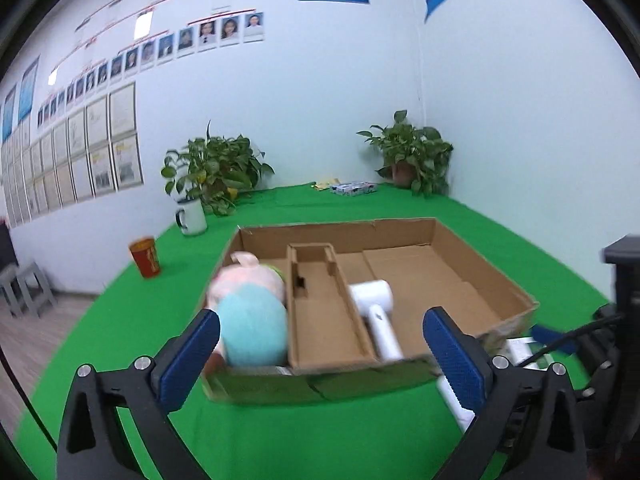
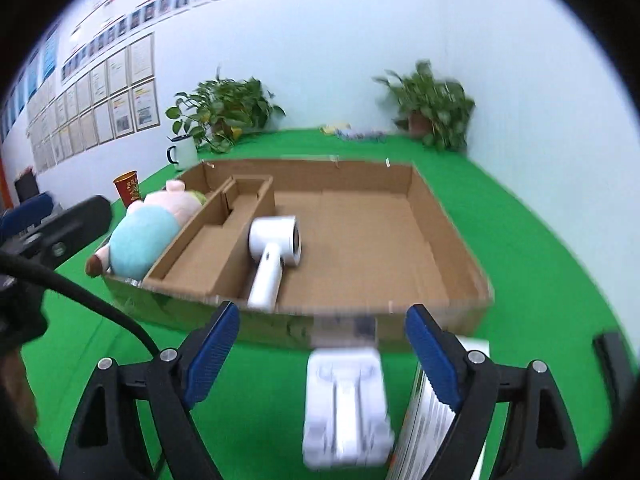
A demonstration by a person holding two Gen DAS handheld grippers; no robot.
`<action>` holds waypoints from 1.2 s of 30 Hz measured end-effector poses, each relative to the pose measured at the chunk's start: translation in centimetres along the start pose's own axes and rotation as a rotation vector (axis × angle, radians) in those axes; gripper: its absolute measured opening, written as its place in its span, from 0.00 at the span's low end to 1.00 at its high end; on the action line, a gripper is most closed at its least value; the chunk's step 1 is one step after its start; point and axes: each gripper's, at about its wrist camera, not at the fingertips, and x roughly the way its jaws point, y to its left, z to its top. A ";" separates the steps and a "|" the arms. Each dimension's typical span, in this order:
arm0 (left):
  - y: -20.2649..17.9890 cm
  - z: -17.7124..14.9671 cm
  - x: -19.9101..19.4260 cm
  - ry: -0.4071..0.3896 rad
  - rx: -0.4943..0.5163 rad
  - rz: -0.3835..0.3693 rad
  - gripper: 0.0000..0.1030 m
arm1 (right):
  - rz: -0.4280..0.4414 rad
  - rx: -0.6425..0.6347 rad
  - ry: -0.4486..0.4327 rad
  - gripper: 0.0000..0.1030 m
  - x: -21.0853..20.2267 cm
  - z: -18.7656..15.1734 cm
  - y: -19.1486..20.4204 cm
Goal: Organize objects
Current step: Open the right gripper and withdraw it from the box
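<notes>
A: Where do the things to be sorted lie?

B: In the shallow cardboard box (image 2: 440, 216) on the green table (image 2: 540, 248). The plush pig (image 2: 148, 232) fills the left compartment, head toward the far side. The white hair dryer (image 2: 276, 252) lies in the wide right section, against the divider (image 2: 240, 216), handle toward the near wall.

A: And outside the box?

B: A white moulded tray (image 2: 346, 396) lies on the cloth just near of it, and a printed white carton (image 2: 432, 420) lies just right of that tray.

A: The grippers?

B: The right gripper (image 2: 322, 344) is spread wide over the tray, gripping nothing. The left gripper (image 1: 320, 344) gapes too, empty, before the box's near wall.

A: Farther out?

B: A red cup (image 1: 145, 257) and a white mug (image 1: 192, 216) stand to the left; two potted plants (image 1: 412, 152) are at the far wall.
</notes>
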 end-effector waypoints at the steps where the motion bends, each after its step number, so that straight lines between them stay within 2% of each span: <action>1: -0.3 -0.5 -0.6 0.003 -0.020 -0.015 0.99 | 0.008 0.010 0.013 0.83 -0.1 -0.5 -0.1; 10: -0.8 -3.1 -3.3 -0.010 -0.072 0.040 0.99 | -0.015 -0.068 -0.025 0.83 -1.8 -1.4 -0.1; 17: -0.5 -3.5 -2.6 0.016 -0.060 0.043 0.99 | -0.008 -0.062 -0.036 0.83 -2.5 -1.4 -0.1; 30: 0.6 -3.5 -2.8 0.036 -0.054 0.105 0.99 | -0.022 -0.071 -0.061 0.83 -3.3 -1.8 0.9; 36: 1.0 -4.2 -2.7 0.053 -0.068 0.120 0.99 | -0.017 -0.068 -0.047 0.83 -3.4 -2.2 1.1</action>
